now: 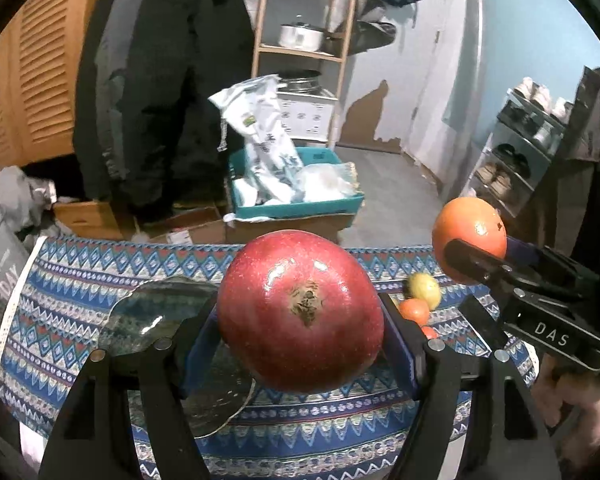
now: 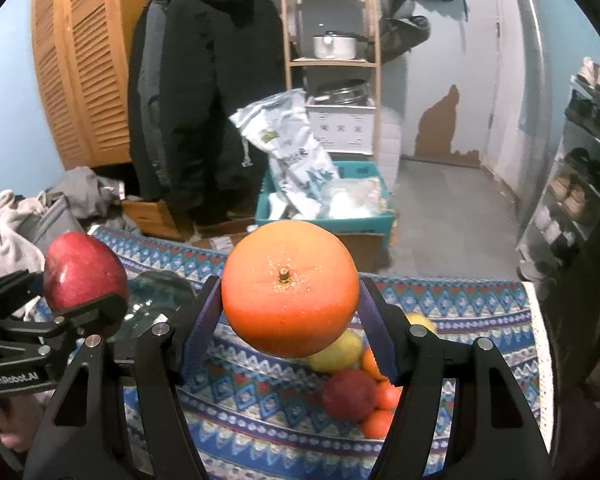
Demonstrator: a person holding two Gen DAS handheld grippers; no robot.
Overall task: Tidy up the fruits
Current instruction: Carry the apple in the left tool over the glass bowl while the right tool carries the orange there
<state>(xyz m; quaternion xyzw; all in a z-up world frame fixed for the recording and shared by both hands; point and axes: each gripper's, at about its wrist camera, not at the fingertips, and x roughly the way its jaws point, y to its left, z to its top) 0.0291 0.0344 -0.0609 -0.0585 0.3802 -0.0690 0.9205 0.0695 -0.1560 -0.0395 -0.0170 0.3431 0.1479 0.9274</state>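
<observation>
Holding the apple (image 1: 300,312) in my left gripper (image 1: 300,344) and the orange (image 2: 290,288) in my right gripper (image 2: 290,332), above the cloth (image 1: 60,280); both are firm, smooth, round, so I pinch their widest middles.

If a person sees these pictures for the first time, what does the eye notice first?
A large red apple fills the left wrist view, clamped in the left gripper. An orange sits the same way in the right gripper. Both hang above a blue patterned cloth, with more fruit piled at its right.
</observation>
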